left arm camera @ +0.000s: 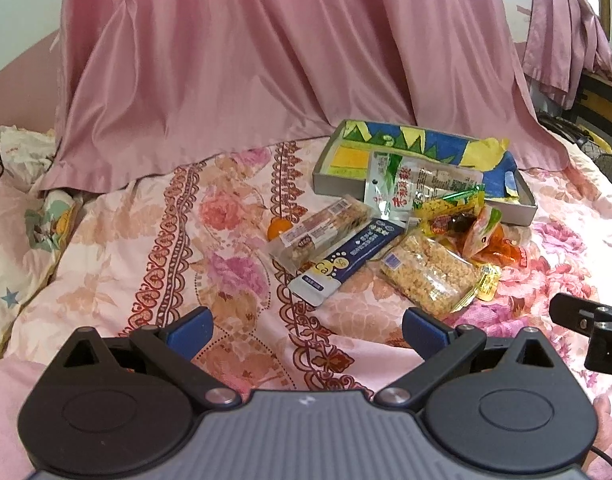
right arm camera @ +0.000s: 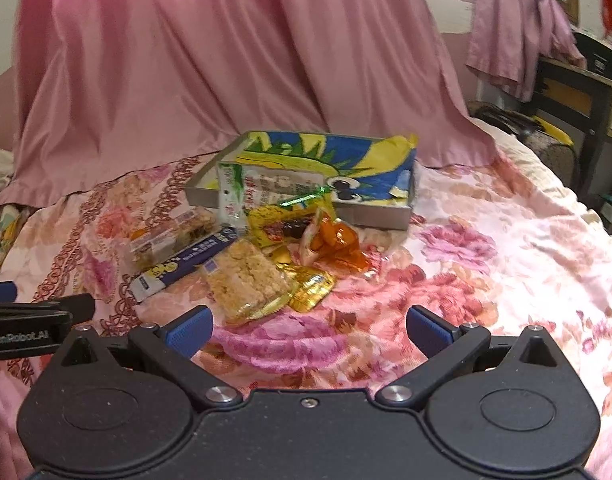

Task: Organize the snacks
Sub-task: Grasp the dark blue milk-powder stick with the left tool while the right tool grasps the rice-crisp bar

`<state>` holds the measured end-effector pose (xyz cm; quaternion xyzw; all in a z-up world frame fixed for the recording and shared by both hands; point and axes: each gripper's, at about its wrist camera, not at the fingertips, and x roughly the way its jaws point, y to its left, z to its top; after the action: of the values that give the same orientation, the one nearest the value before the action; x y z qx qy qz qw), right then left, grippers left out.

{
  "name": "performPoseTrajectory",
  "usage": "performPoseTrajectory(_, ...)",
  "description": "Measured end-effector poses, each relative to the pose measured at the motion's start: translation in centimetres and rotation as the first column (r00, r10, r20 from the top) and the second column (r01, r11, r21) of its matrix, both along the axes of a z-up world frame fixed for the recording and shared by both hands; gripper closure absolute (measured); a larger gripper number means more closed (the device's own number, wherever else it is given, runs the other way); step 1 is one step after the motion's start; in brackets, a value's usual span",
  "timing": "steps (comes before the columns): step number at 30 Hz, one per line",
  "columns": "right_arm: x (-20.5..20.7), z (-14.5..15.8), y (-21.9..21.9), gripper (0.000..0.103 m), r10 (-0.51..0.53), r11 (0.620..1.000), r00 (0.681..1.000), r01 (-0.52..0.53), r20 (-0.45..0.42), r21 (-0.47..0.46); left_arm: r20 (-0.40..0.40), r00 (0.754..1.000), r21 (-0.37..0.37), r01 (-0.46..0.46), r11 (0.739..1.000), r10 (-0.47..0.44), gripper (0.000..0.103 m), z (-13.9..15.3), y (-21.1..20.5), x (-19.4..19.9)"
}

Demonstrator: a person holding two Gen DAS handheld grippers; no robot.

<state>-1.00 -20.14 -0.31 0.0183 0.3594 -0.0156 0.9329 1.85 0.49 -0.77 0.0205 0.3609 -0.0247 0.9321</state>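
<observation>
The snacks (right arm camera: pixel 246 248) are heaped mid-bed before the box (right arm camera: pixel 382 212), nearest the right tongs (right arm camera: pixel 308 330); both tongs are held apart, the left tongs (left arm camera: pixel 306 332) included.

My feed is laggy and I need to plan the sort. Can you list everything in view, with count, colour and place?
Shallow grey cardboard box: one, blue-yellow-green printed lining, far end of the pile.
White-and-green foil pouch: one, leaning on the box's near wall.
Clear-wrapped nut bar: one, brownish, left of the pile.
Dark blue stick packet: one, beside the nut bar.
Clear bag of puffed rice cake: one, golden, nearest the grippers.
Small orange and yellow wrapped snacks: several, exact count unclear, right of the pile.
Floral pink bedspread: one, under everything.
Pink satin drape: one, behind the box.
Left hand-held gripper: one, black with blue pads, open.
Right hand-held gripper: one, black with blue pads, open.
</observation>
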Motion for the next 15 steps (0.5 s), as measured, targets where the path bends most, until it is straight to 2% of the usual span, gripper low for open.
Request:
performPoseTrajectory(8, 2.7, 0.3, 0.4, 0.001, 0.171, 0.981, 0.985, -0.17, 0.001, -0.094, -0.079, 0.994, 0.001, 0.07, 0.998, -0.069, 0.0, 0.3, 0.4, 3.9)
performPoseTrajectory(12, 4.3, -0.3, 0.0, 0.001, 0.223, 0.972, 0.975, -0.224, -0.026, -0.064, -0.122, 0.987, -0.046, 0.097, 0.994, -0.102, 0.0, 0.5, 1.4, 6.5)
performPoseTrajectory(15, 5.4, -1.0, 0.2, 0.001, 0.265, 0.962, 0.964, -0.267, -0.035, -0.064, -0.155, 0.974, -0.061, 0.157, 0.986, -0.165, 0.0, 0.1, 1.4, 8.7)
